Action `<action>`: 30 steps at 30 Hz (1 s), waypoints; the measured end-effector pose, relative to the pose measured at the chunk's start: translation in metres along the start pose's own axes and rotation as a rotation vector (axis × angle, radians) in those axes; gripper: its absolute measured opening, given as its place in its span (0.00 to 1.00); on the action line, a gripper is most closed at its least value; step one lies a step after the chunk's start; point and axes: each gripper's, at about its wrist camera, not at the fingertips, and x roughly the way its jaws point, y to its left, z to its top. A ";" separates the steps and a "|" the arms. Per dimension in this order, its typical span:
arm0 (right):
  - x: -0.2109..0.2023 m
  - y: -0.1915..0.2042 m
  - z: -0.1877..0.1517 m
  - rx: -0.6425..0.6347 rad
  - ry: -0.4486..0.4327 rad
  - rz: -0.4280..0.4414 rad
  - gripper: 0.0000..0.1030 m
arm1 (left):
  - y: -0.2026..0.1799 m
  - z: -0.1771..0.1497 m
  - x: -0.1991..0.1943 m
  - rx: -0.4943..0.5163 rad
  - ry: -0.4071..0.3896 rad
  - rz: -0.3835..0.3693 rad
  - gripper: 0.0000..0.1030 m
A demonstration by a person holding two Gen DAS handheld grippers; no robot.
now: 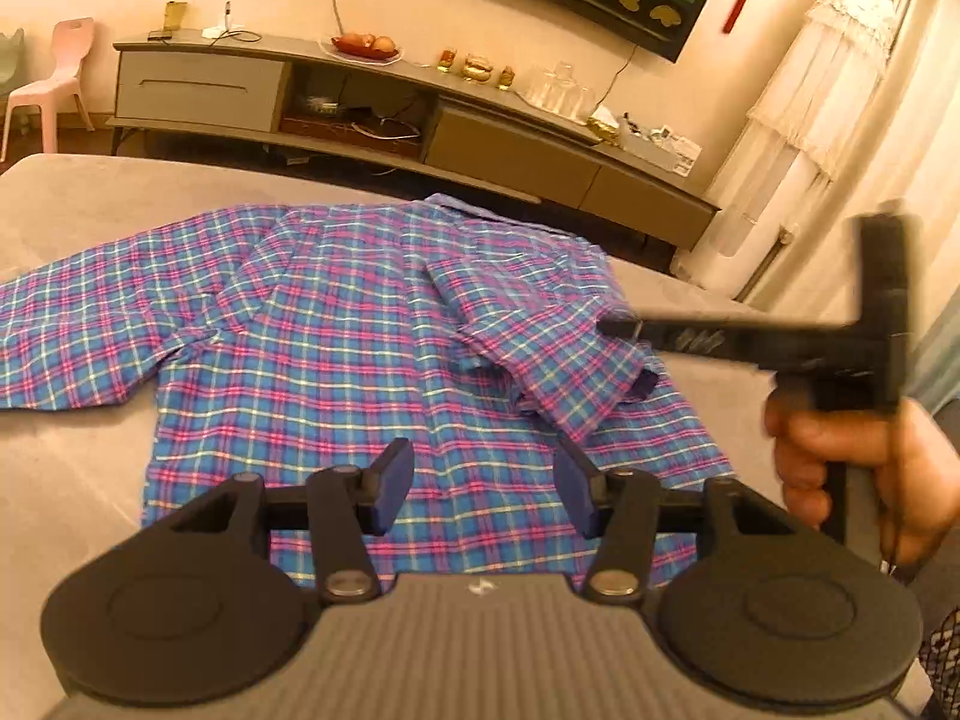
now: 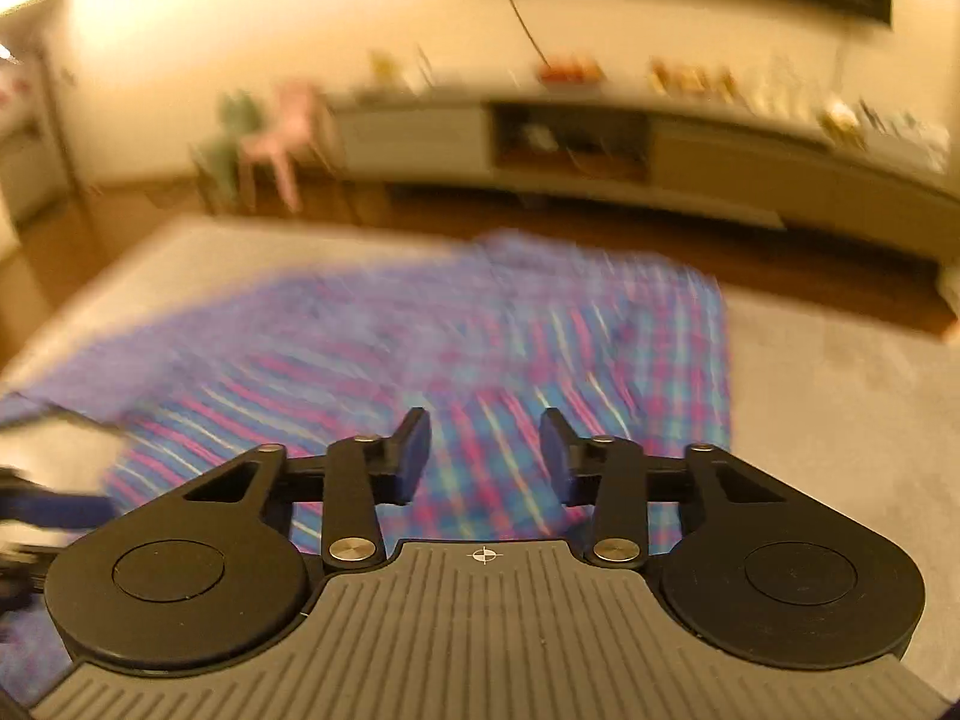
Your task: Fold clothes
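A blue, pink and white plaid shirt (image 1: 336,324) lies spread flat on a grey padded surface (image 1: 78,198), its far edge toward a long low TV cabinet (image 1: 420,108) against the wall. One sleeve stretches out to the left; the other sleeve (image 1: 540,336) is folded inward across the shirt's body. Your left hand-held gripper (image 1: 483,489) hovers over the near hem with its jaws about half open and nothing between them. In the same view, your right hand (image 1: 852,468) grips the handle of the right hand-held gripper (image 1: 618,327), which reaches in from the right edge, motion-blurred, its tip at the folded sleeve; you cannot tell from here whether it touches the cloth. The right wrist view is heavily smeared: the shirt (image 2: 420,360) shows only as streaked colour, and details on the cabinet cannot be made out. There the right hand-held gripper (image 2: 486,456) has its jaws partly apart, empty, above the shirt. The near hem is hidden behind both gripper bodies.
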 end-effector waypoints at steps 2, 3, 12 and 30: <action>0.024 -0.002 -0.007 -0.009 0.061 -0.027 0.37 | 0.008 0.000 0.002 -0.012 0.010 0.021 0.50; 0.035 -0.003 -0.011 -0.015 0.086 -0.036 0.37 | 0.012 -0.001 0.002 -0.020 0.012 0.025 0.50; -0.042 -0.011 -0.091 0.017 0.057 0.092 0.44 | 0.036 -0.026 0.014 -0.006 0.109 0.087 0.52; -0.149 0.015 -0.295 -0.099 0.111 0.060 0.69 | -0.022 -0.135 -0.074 0.145 0.161 0.166 0.66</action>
